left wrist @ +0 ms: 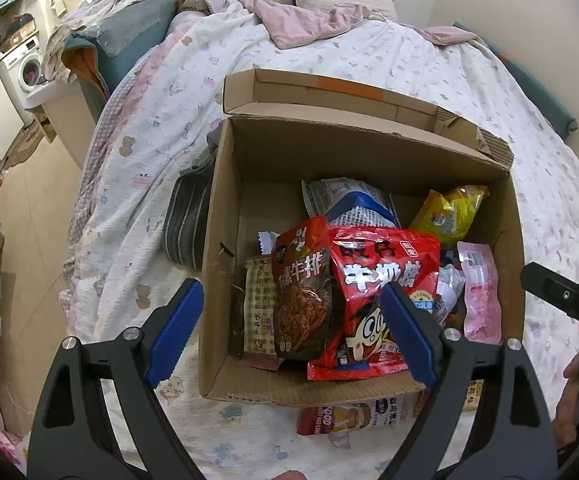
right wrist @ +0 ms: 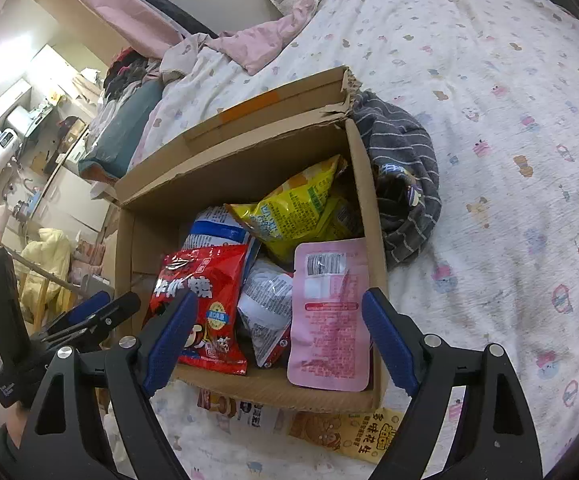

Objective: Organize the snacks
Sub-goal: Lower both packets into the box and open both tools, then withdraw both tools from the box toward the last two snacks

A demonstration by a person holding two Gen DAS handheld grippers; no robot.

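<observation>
Cardboard box (left wrist: pixel 225 280) sits open on the bed (left wrist: pixel 429 60), packed with snacks. From the left wrist, the left tool (left wrist: pixel 289 332) hangs wide apart over the box's near-left corner with nothing between its blue pads; its left finger is outside the wall, its right one in front of the red bag (left wrist: pixel 381 276). Only this view shows the dark steak pack (left wrist: pixel 301 292) at 9 o'clock of the red bag and the checked packet (left wrist: pixel 259 304) behind it. A washer (left wrist: pixel 29 68) stands at 10 o'clock in the room. From the right wrist, the right tool (right wrist: pixel 279 340) is likewise spread wide and empty, over the near wall, framing a silver pack (right wrist: pixel 267 304) and the pink pouch (right wrist: pixel 329 316). This view gives the yellow bag (right wrist: pixel 297 208) in full at 12 o'clock, and a peanut packet (right wrist: pixel 353 432) lying on the bed outside the box at 6 o'clock. A striped cloth (right wrist: pixel 405 168) lies against the box wall at 2 o'clock.
</observation>
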